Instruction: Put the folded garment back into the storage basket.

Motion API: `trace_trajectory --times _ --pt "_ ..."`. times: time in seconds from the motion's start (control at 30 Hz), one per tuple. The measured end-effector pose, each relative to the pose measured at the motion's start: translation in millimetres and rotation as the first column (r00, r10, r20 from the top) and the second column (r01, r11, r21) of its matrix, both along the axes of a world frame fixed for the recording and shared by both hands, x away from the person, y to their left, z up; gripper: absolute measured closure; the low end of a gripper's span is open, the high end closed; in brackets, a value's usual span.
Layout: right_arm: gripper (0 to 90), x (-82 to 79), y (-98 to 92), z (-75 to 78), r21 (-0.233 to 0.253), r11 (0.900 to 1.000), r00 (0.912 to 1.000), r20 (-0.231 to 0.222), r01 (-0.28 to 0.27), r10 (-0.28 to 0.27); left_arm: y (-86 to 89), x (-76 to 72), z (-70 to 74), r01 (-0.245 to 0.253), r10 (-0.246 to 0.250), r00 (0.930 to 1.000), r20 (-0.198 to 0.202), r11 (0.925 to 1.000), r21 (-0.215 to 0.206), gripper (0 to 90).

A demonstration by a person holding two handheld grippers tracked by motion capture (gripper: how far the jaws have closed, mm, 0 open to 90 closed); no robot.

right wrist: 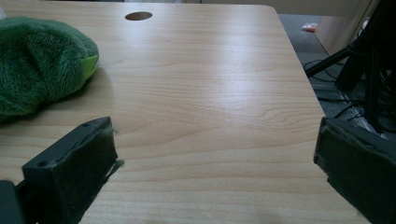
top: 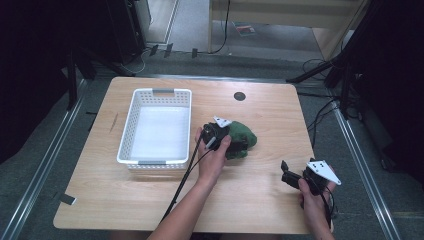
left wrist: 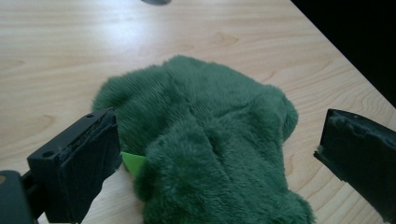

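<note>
The table [top: 150, 190] carries a white basket [top: 129, 120], empty, with a green plush [left wrist: 210, 140] just right of it. The left gripper [left wrist: 215, 154] straddles the plush, jaws apart; the right gripper [top: 292, 177] idles, also apart. Closing shallowly may pinch only fur and slip.

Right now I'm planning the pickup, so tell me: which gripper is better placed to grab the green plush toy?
Left. The left gripper is at the green plush toy, jaws open on either side of it. The right gripper is open over bare table, well off to the toy's side.
</note>
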State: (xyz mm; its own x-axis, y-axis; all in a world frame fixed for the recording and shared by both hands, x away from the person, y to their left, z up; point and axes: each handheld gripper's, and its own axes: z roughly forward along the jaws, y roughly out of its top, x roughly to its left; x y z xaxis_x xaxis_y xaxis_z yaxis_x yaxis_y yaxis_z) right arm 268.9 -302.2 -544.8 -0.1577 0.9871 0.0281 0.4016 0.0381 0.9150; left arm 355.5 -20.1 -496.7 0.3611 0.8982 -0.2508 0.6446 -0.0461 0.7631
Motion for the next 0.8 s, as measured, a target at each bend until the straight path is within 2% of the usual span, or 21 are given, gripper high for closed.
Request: trace_trajectory --times 0.1,0.23,0.37,0.43,0.57,0.67,0.8 --pt "0.0 -0.2 0.2 0.0 -0.002 1.000 1.0000 0.000 -0.002 0.002 -6.2 0.8 -6.1 0.010 -0.010 0.9997 -0.021 0.9999 -0.006 0.0" --pt "0.0 -0.1 0.1 0.0 -0.002 1.000 1.0000 0.000 -0.002 0.002 -12.7 1.8 -11.3 0.001 -0.001 0.9993 -0.036 1.0000 -0.008 0.0" --pt "0.0 0.0 0.1 0.0 -0.001 1.000 1.0000 -0.001 -0.002 0.002 -15.4 4.2 -16.7 -0.003 0.004 0.9989 -0.047 0.9999 0.013 0.0" --pt "0.0 0.0 0.0 0.0 -0.003 1.000 1.0000 -0.001 -0.003 0.003 -16.3 5.5 -19.1 -0.010 0.012 0.9984 -0.055 0.9989 0.046 0.0" --pt "0.0 0.1 0.3 -0.1 -0.004 1.000 1.0000 -0.002 -0.003 0.003 -16.5 8.7 -24.9 -0.028 0.035 0.9960 -0.082 0.9966 0.077 0.0" --pt "0.0 0.1 0.4 -0.1 -0.004 1.000 1.0000 -0.002 -0.003 0.003 -17.3 11.2 -28.6 -0.043 0.052 0.9932 -0.104 0.9958 0.081 0.0" --pt "0.0 0.1 0.2 0.0 -0.003 1.000 1.0000 -0.003 -0.004 0.004 -20.3 13.4 -30.1 -0.055 0.065 0.9918 -0.110 0.9943 0.091 0.0"
